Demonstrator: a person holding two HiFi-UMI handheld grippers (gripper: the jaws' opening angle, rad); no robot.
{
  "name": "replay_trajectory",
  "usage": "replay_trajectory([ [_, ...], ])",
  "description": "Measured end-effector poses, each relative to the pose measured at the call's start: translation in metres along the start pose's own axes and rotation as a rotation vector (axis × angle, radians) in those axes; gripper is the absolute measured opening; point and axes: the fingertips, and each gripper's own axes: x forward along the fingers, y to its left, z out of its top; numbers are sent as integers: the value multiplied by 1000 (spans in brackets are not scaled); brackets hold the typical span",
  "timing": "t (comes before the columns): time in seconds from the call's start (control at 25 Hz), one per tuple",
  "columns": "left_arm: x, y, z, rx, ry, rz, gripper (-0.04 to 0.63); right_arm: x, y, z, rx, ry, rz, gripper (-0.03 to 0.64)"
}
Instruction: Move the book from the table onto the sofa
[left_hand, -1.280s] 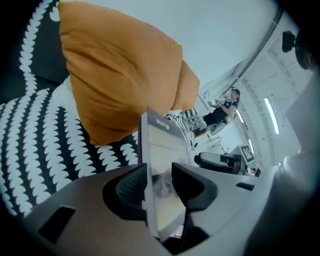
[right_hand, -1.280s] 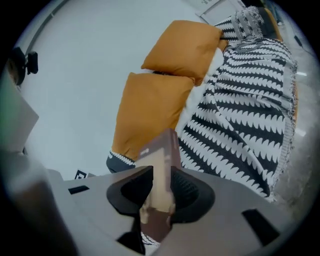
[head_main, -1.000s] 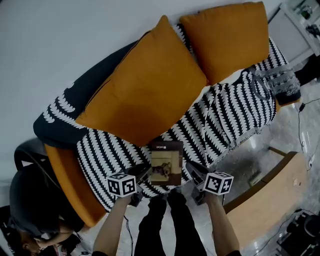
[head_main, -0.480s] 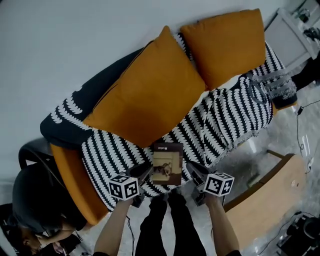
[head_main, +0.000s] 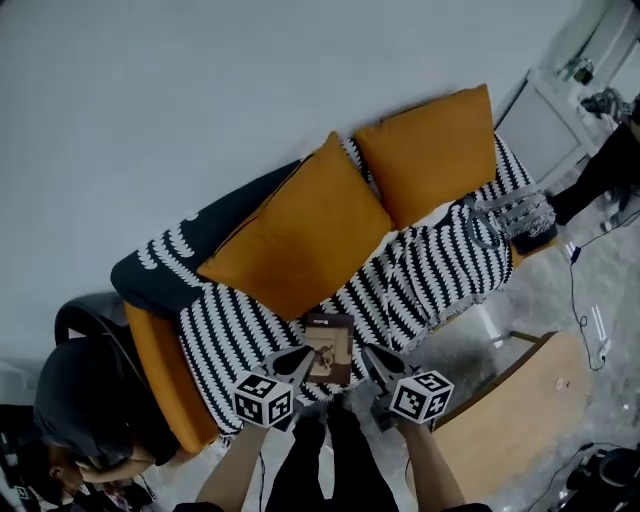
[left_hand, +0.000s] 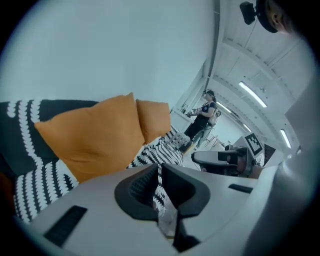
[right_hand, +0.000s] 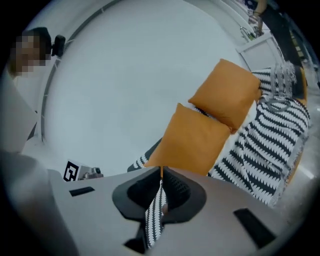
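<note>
Left tongs (head_main: 292, 362): pressed together with nothing between them. They have just been closing, and I see them raised from beside the book since a second ago.
Book (head_main: 328, 348): flat on the sofa's (head_main: 230, 330) striped cover, between the two tongs and slightly ahead of their tips, where it lay before.
Right tongs (head_main: 374, 362): also closed and empty, just finished closing, and raised like the left.
Table (head_main: 505, 405): right of the right tongs, apart from the book.

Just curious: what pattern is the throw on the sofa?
The throw is black-and-white striped; the head view shows it best.
</note>
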Motion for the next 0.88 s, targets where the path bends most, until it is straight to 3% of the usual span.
replay_trajectory([
  [0.48,-97,-131,141,202,-223,-89,17,-88,148,108,-269,-181,87,26],
  [0.88,-158,-199,191,326,-352,-148,16,-137,230,150,-416,-308,132,25],
])
